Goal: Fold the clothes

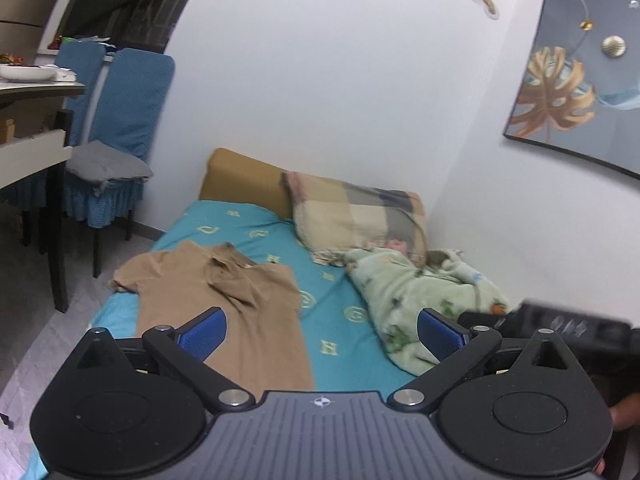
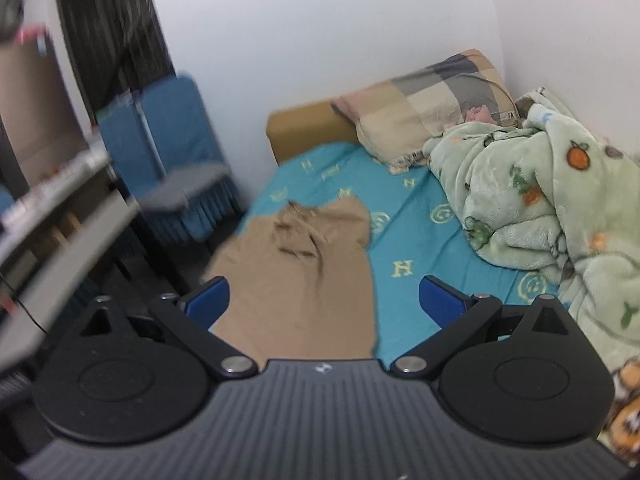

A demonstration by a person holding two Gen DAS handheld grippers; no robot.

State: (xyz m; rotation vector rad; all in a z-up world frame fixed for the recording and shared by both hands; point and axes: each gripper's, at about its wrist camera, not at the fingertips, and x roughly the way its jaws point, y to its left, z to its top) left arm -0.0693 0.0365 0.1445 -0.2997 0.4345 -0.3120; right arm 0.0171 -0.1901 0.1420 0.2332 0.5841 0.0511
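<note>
A tan short-sleeved polo shirt [image 1: 224, 304] lies spread on the teal bed sheet [image 1: 336, 320], collar toward the headboard, one sleeve at the bed's left edge. It also shows in the right wrist view [image 2: 304, 280]. My left gripper [image 1: 320, 334] is open and empty, held above the shirt's lower part. My right gripper [image 2: 324, 302] is open and empty, also above the shirt's lower part. The right gripper's body shows at the right edge of the left wrist view [image 1: 568, 328].
A green fleece blanket [image 2: 540, 208] is heaped on the bed's right side by the wall. A plaid pillow [image 2: 432, 96] leans on the tan headboard [image 1: 240, 176]. Blue-covered chairs [image 1: 120, 128] and a table [image 1: 32, 92] stand left of the bed.
</note>
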